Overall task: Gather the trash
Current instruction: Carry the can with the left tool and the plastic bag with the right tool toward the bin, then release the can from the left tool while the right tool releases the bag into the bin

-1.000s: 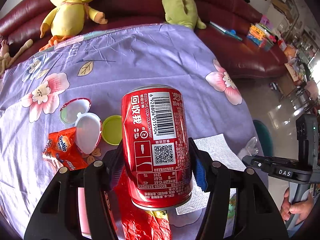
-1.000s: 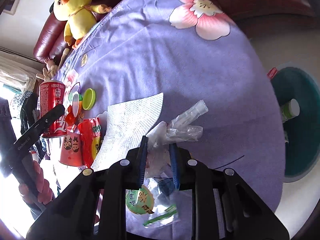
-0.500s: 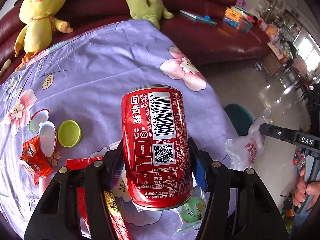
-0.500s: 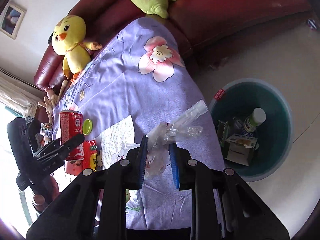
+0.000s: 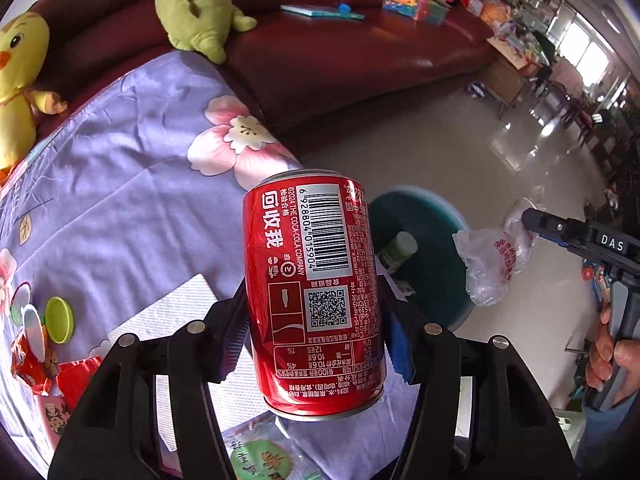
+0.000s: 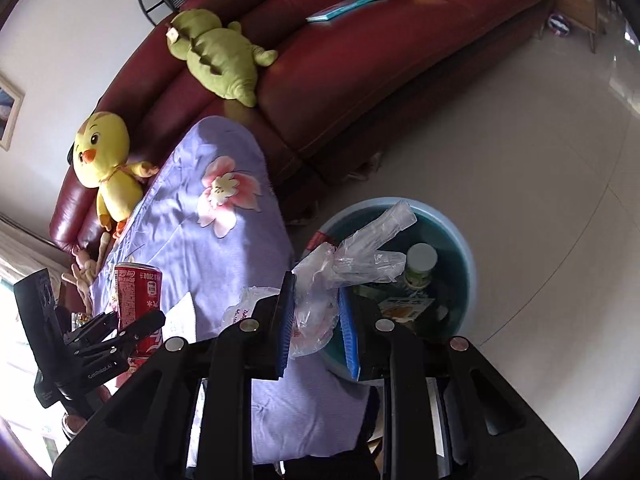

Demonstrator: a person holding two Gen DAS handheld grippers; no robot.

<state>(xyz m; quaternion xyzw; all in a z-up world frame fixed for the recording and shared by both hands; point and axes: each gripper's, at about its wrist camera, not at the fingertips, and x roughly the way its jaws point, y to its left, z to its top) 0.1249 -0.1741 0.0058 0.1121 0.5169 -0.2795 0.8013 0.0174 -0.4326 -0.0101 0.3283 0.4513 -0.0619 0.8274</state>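
Between the black fingers of the left gripper [image 5: 314, 334], the left wrist view shows a red aluminium cola can [image 5: 316, 292] clamped across its body, barcode side to the camera. The grip sits low on the can's wall, which probably leaves the far end free to tip out once the jaws part. Behind it spreads the purple flowered tablecloth [image 5: 132, 184], with a white paper napkin [image 5: 168, 312], a round green plastic lid [image 5: 60, 319] and red snack wrappers [image 5: 36, 364] lying on it, apparently trash not yet collected. Off the table edge stands a round teal waste bin [image 5: 432, 236] on the pale floor, a white-capped bottle [image 5: 398, 249] already inside. At the far right a hand [image 5: 612, 360] holds the right gripper [image 5: 528, 220], pinching a crumpled clear plastic bag [image 5: 492, 260] near the bin.

From the right wrist view, the right gripper [image 6: 316, 312] is clenched on that plastic bag [image 6: 352, 260], its blue pads squeezing the film, so the loose end fans forward above the waste bin [image 6: 468, 248] directly below; a release here would likely drop it in. The cola can [image 6: 138, 300] appears at lower left, gripped above the tablecloth [image 6: 224, 248] near its edge, short of the bin. A yellow plush chick [image 6: 106, 160] and a green plush toy [image 6: 216, 60] rest on the dark red leather sofa [image 6: 360, 64].
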